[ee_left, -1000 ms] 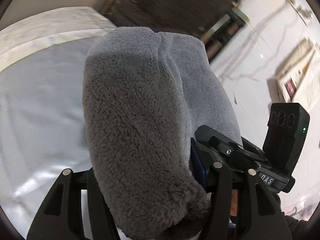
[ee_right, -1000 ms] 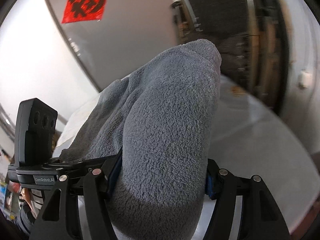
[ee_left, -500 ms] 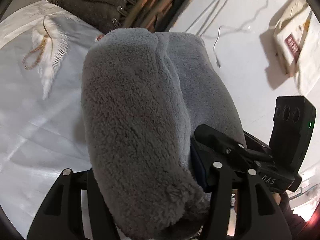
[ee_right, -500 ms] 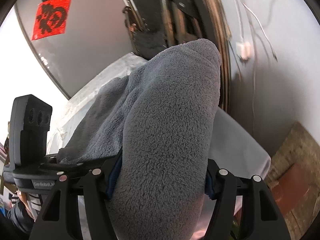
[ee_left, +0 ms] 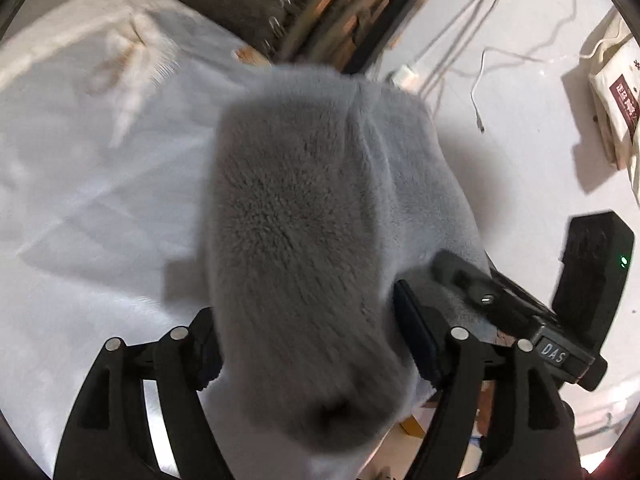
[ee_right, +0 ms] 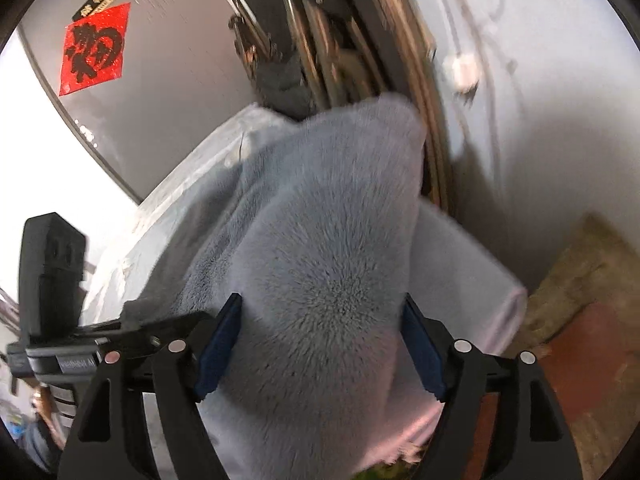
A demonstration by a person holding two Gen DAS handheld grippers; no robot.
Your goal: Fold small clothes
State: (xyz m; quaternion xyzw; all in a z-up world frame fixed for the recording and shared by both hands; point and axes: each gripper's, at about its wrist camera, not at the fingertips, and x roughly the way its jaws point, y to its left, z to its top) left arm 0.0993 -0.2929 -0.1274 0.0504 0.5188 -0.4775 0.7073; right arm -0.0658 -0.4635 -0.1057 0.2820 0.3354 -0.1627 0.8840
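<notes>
So both claws have carried the cloth across: a second ago the left camera saw mostly plain white sheet and floor, now it's looking at the top end of the bed with the embroidered bit and the junk stacked behind it. Everything's motion-blurred, so the swing is still going.

Left side first. The left gripper (ee_left: 308,344) is clamped on a fat wad of the grey fleece (ee_left: 304,208), which bulges up between the fingers and blocks most of the view. The white bedsheet (ee_left: 80,208) is below and to the left, with the fleece throwing a shadow on it, so I'd say the cloth is up in the air, not lying flat. Can't tell how high.

Over to the right: the right gripper (ee_right: 320,344) is also closed on a thick fold of the same fleece (ee_right: 332,248), which runs off toward the other claw. The wall with the red paper sign (ee_right: 94,50) sits further to the left of frame than it did before.

My read: this is the carry-over part of a fold, with the laying down and letting go left to do.
</notes>
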